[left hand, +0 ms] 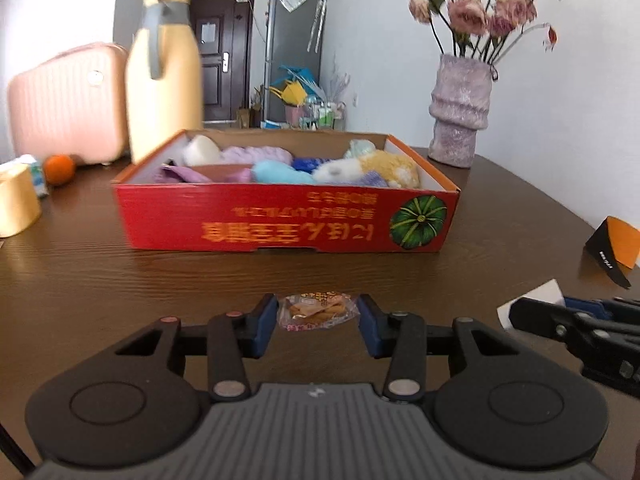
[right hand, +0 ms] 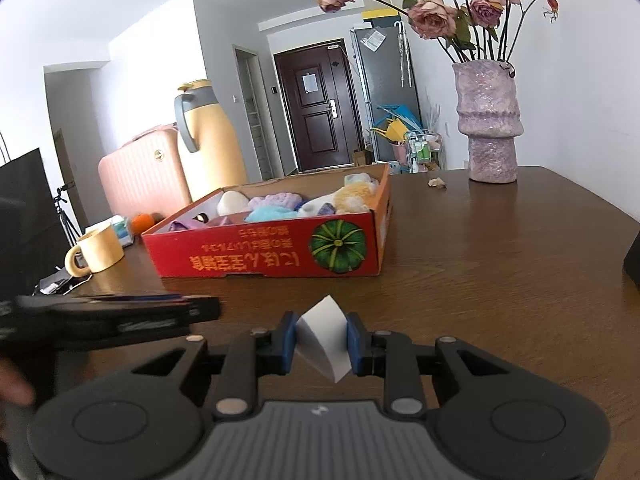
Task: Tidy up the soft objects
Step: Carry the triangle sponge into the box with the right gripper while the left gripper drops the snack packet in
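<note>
Box [right hand: 280, 248] holding soft toys [right hand: 276, 202] sits on table [right hand: 500, 280], vase [right hand: 490, 120] to its right.

One red cardboard box [left hand: 280, 220] at frame centre, holding roughly nine soft plush pieces [left hand: 276, 172], exact number unclear where overlapped. One clear snack packet [left hand: 318, 310] at lower centre. One folded white paper [right hand: 324, 338] at lower centre of the right wrist view. One yellow thermos jug [left hand: 164, 80], one pink suitcase [left hand: 68, 104] and one orange fruit [left hand: 59, 169] at left. One yellow mug [right hand: 98, 249]. One purple vase [left hand: 460, 110] at upper right, with several dried roses [left hand: 476, 12]. Two hand-held grippers: left [left hand: 318, 322], right [right hand: 322, 340]. One bench [left hand: 120, 280].
</note>
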`<state>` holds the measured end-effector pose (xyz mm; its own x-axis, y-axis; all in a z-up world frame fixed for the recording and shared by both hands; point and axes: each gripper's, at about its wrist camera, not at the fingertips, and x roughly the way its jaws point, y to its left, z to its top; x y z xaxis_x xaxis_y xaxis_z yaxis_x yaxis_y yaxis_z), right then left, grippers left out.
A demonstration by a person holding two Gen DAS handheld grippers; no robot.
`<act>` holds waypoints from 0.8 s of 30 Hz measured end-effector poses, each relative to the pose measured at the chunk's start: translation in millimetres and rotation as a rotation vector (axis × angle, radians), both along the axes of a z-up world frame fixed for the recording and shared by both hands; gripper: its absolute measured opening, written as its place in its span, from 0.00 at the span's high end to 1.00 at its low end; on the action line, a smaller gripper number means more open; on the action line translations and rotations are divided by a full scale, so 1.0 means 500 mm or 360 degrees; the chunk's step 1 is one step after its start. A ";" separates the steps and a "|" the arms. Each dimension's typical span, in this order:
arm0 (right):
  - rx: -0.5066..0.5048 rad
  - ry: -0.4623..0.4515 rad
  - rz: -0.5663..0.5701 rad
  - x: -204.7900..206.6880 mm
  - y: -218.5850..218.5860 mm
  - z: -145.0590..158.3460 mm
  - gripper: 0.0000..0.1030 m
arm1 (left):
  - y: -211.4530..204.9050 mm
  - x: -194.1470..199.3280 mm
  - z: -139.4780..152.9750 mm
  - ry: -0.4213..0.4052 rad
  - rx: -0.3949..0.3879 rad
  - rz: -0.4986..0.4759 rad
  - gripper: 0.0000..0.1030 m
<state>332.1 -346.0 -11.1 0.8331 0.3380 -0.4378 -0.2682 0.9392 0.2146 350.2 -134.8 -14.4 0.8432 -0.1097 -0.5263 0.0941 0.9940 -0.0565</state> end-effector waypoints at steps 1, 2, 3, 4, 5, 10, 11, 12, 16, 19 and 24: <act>0.0004 0.0003 0.0005 -0.005 0.007 0.002 0.75 | 0.013 -0.015 0.008 -0.0018 -0.0002 0.0006 0.57; 0.0013 0.0004 0.0011 -0.011 0.014 0.004 0.75 | 0.026 -0.027 0.014 -0.0035 -0.0003 0.0015 0.58; 0.0024 0.0004 0.0020 -0.016 0.022 0.006 0.75 | 0.037 -0.038 0.021 -0.0054 -0.0004 0.0027 0.58; 0.0031 0.0002 0.0030 -0.021 0.030 0.009 0.75 | 0.051 -0.048 0.027 -0.0072 -0.0008 0.0036 0.58; 0.0028 -0.0003 0.0038 -0.026 0.041 0.011 0.75 | 0.062 -0.054 0.032 -0.0081 -0.0014 0.0045 0.58; -0.0007 -0.0017 0.0077 -0.040 0.096 0.024 0.75 | 0.111 -0.074 0.050 -0.0122 -0.0056 0.0076 0.58; -0.0015 -0.0023 0.0084 -0.041 0.104 0.027 0.75 | 0.118 -0.073 0.052 -0.0126 -0.0067 0.0078 0.58; -0.0025 -0.0032 0.0090 -0.041 0.112 0.030 0.75 | 0.124 -0.071 0.055 -0.0132 -0.0077 0.0078 0.58; -0.0059 -0.0102 0.0048 -0.022 0.121 0.058 0.75 | 0.129 -0.039 0.088 -0.0214 -0.0088 -0.0006 0.58; -0.0086 -0.0156 -0.0006 0.029 0.107 0.097 0.75 | 0.125 0.034 0.128 -0.0250 -0.0126 -0.0099 0.58; -0.0184 -0.0180 -0.0033 0.161 0.097 0.147 0.74 | 0.115 0.199 0.155 -0.0103 -0.0183 -0.0180 0.57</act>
<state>412.6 -297.4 62.4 0.8857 0.2726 -0.3758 -0.2645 0.9615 0.0741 449.5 -77.1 63.0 0.8538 -0.2619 -0.4499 0.2119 0.9642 -0.1592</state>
